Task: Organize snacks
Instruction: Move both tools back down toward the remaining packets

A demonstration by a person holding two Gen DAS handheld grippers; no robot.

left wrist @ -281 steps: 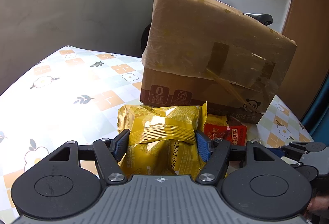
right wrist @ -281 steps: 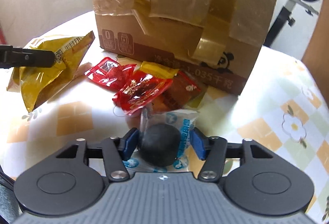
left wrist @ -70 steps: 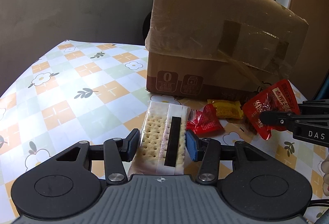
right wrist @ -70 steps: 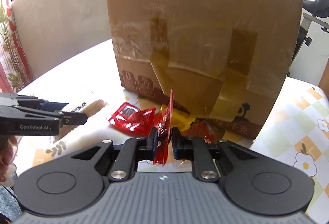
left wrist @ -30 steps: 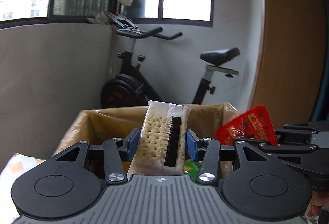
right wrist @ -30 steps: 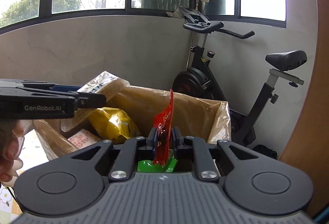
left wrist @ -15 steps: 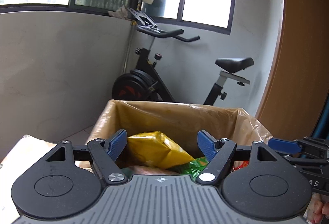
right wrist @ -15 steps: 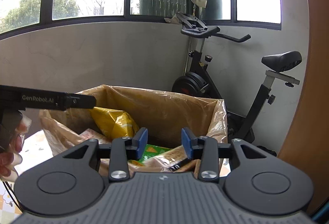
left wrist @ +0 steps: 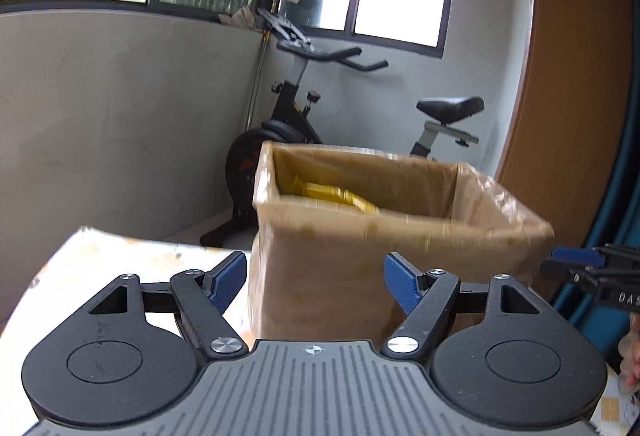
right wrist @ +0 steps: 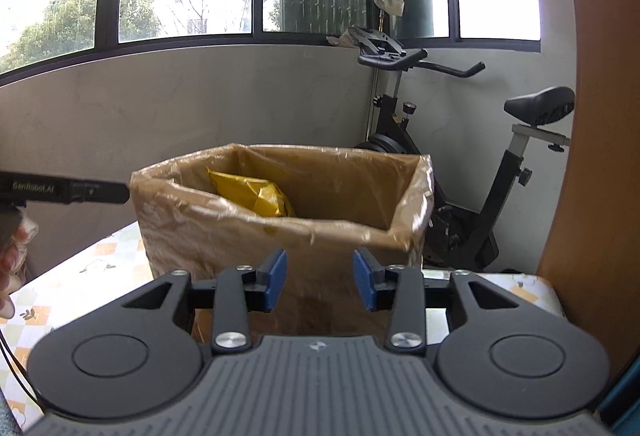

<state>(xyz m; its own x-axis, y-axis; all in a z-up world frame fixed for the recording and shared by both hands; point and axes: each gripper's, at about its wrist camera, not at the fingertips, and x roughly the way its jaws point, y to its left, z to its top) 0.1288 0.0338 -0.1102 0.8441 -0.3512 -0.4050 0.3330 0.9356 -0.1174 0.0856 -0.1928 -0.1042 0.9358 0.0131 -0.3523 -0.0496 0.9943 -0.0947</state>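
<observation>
An open cardboard box [left wrist: 320,268] wrapped in clear tape stands on the table in front of both grippers. A yellow snack bag [left wrist: 340,196] lies inside it, also visible as the yellow snack bag [right wrist: 256,192] in the right wrist view of the box [right wrist: 224,228]. My left gripper [left wrist: 316,280] is open and holds nothing, pulled back from the box's near wall. My right gripper [right wrist: 320,278] is open too, its blue pads [right wrist: 276,280] bare. The right gripper's tip [left wrist: 576,260] shows at the left view's right edge; the left gripper's finger [right wrist: 80,190] reaches in from the left.
An exercise bike [right wrist: 452,172] stands behind the box against the grey wall. A brown wooden panel [right wrist: 592,156] rises at the right. The flower-patterned tablecloth [right wrist: 88,276] shows left of the box. A person's fingers [right wrist: 12,260] hold the left gripper.
Both grippers let go of their snacks over the box, the cracker pack and the red packet, and opened. They have since drawn back, so the box now stands farther off.
</observation>
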